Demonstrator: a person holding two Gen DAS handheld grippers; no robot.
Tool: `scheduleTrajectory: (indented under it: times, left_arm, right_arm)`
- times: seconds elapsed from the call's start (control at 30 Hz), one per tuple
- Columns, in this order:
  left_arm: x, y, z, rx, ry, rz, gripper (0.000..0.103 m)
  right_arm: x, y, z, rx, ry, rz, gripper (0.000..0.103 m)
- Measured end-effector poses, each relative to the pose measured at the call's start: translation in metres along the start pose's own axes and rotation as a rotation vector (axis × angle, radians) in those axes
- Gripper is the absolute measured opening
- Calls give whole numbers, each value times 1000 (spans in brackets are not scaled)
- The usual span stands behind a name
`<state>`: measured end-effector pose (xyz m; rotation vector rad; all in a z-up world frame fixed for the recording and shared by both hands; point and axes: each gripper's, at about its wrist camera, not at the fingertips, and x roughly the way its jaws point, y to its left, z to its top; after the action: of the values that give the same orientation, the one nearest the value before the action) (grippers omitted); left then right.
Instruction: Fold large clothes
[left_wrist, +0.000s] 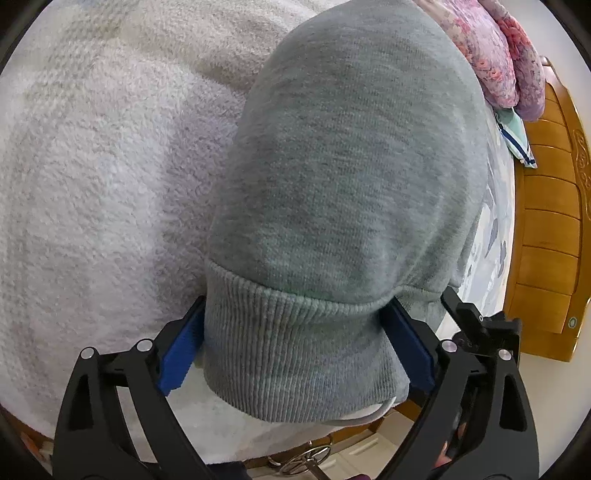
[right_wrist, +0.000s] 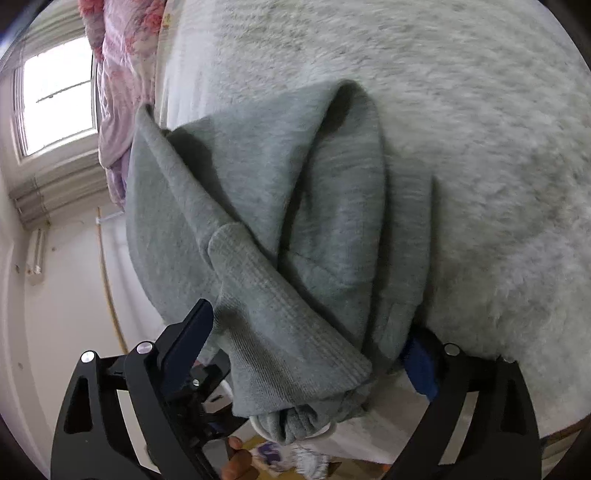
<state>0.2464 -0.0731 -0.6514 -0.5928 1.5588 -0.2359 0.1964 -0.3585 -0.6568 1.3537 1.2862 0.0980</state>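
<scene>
Presently, the left gripper (left_wrist: 295, 347) is clamped on the ribbed hem (left_wrist: 295, 354) of a grey sweatshirt (left_wrist: 351, 166), blue pads (left_wrist: 181, 347) pressing both sides. The right gripper (right_wrist: 306, 354) is likewise closed on bunched folds of that sweatshirt (right_wrist: 258, 221). The garment drapes over a white fleece blanket (left_wrist: 103, 166). At 1 o'clock in the left view lies a pink floral quilt (left_wrist: 491, 48); at 3 o'clock, a wooden bed frame (left_wrist: 546, 229).
</scene>
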Motion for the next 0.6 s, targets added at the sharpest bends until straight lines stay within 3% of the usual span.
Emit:
scheduleTrajectory:
  times: [0.1, 0.27, 0.3, 0.33, 0.5, 0.6]
  left_arm:
    - [2, 1, 0, -22, -4, -9, 92]
    - [5, 3, 0, -41, 7, -7, 92]
    - [6, 1, 0, -42, 10, -5, 86]
    - [4, 1, 1, -46, 12, -18, 80]
    - [-14, -8, -5, 25, -41, -10, 57]
    - [-33, -23, -7, 82, -82, -17, 52]
  right_arm:
    - [13, 5, -9, -1, 41, 50, 76]
    - [18, -6, -10, 56, 1, 87, 71]
    - [17, -5, -11, 52, 6, 105, 56]
    - [15, -4, -13, 46, 4, 104, 51]
    - [3, 30, -22, -79, -42, -21, 36]
    - [-11, 58, -33, -167, -89, -72, 33]
